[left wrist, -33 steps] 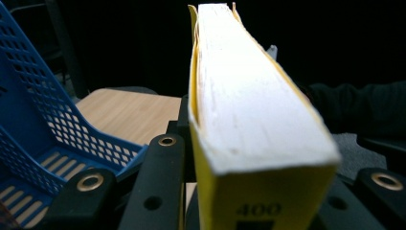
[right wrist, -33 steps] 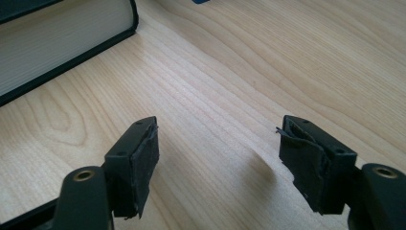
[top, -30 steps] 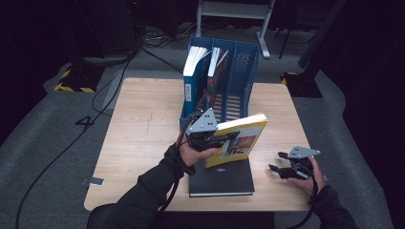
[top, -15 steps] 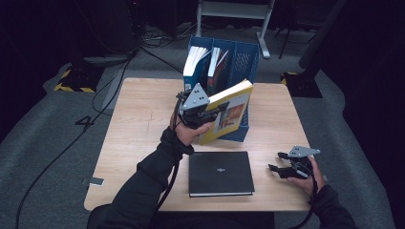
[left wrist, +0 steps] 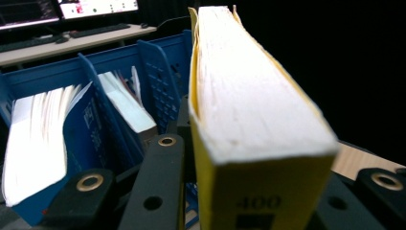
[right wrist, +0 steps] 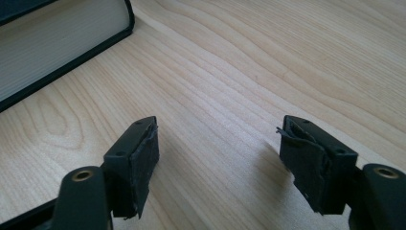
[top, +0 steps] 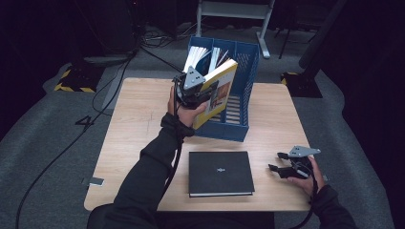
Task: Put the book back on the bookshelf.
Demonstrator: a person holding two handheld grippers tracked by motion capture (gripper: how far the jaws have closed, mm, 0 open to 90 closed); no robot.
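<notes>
Blue slotted file rack (top: 239,129) stands at the far middle of the wooden bench (top: 133,129), dividers upright. Its left slot holds a blue-covered book (left wrist: 45,139) with pages fanned upward; the next slot holds another book, white pages up (left wrist: 125,103) — cover colour unclear. The right slot on the near side looks bare, with the slatted floor showing.

Left gripper (top: 193,90) is raised above the rack's near-left corner, fingers clamped on the lower part of a thick yellow-covered book (top: 217,95). The book is tilted, page block facing up and left, its far end over the rack's middle, not yet down in a slot. In the left gripper view the yellow book (left wrist: 249,120) fills the middle between the black fingers (left wrist: 155,182), spine end near the camera with "400" printed on it. Blue dividers sit just left of it.

Black hardcover book (top: 219,172) lies flat on the near bench, in front of the rack and apart from it. Right gripper (top: 286,164) rests on the bench just right of the black book, fingers spread wide with nothing between them — bare wood only in the right gripper view (right wrist: 220,163), the black book's corner (right wrist: 62,43) at upper left.

Cables trail on the grey floor (top: 47,143) to the left.
</notes>
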